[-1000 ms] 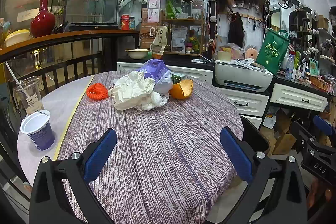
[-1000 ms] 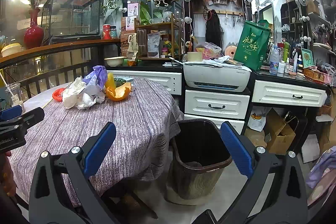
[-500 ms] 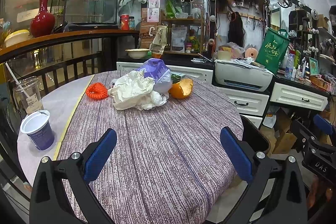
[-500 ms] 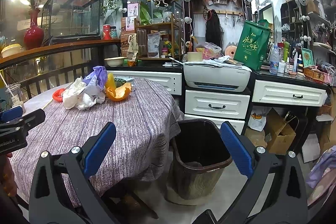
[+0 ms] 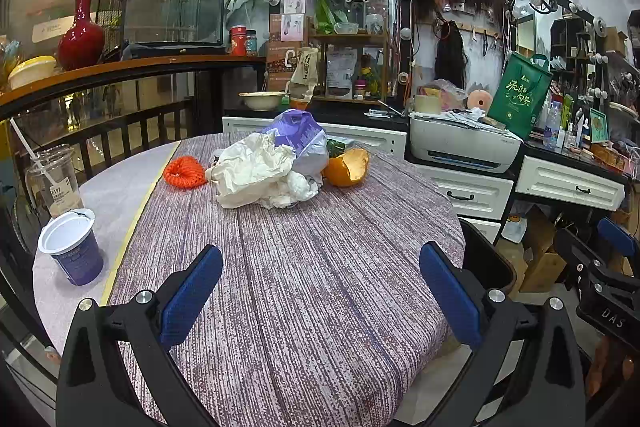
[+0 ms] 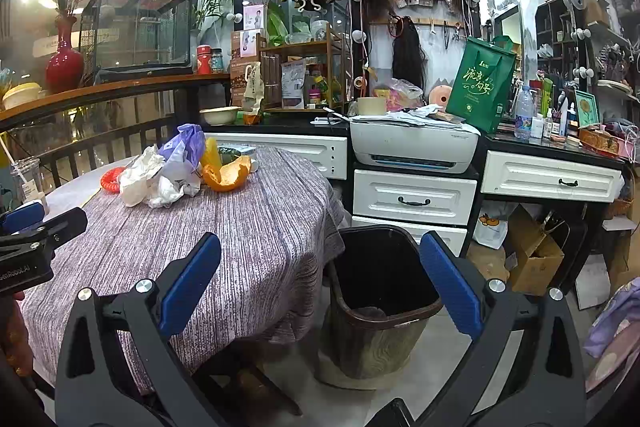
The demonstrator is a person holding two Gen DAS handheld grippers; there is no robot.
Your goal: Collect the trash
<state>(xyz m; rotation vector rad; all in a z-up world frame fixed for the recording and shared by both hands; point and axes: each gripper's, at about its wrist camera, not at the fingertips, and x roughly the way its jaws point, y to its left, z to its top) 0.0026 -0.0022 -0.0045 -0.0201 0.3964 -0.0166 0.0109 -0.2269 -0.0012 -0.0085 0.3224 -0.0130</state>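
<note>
None of the trash is sitting in the bin [image 6: 384, 291] yet, as far as I can see; only something small and dark is lying at its bottom, and I cannot tell what. So the job looks like it is just starting.

Both sets of fingers are spread wide and holding nothing. The left gripper [image 5: 320, 291] is hanging over the near edge of the bench [image 5: 320, 287], and the right gripper [image 6: 320, 291] is hanging over the bin beside the bench.

All the trash is waiting at the far side of the bench. White paper [image 5: 256, 175] is lying crumpled in a heap, with a purple bag [image 5: 300, 139] leaning on it from behind. An orange peel [image 5: 348, 169] is sitting just beside them, and an orange net [image 5: 185, 171] is lying on the other side. A blue cup [image 5: 72, 251] and a clear cup [image 5: 54, 179] with a straw are standing near the left edge, well apart from the heap.

A striped purple cloth is covering the bench. Behind it, a printer [image 5: 464, 143], white drawers, a green bag [image 5: 520, 95] and a red vase [image 5: 82, 35] are filling a crowded room.
</note>
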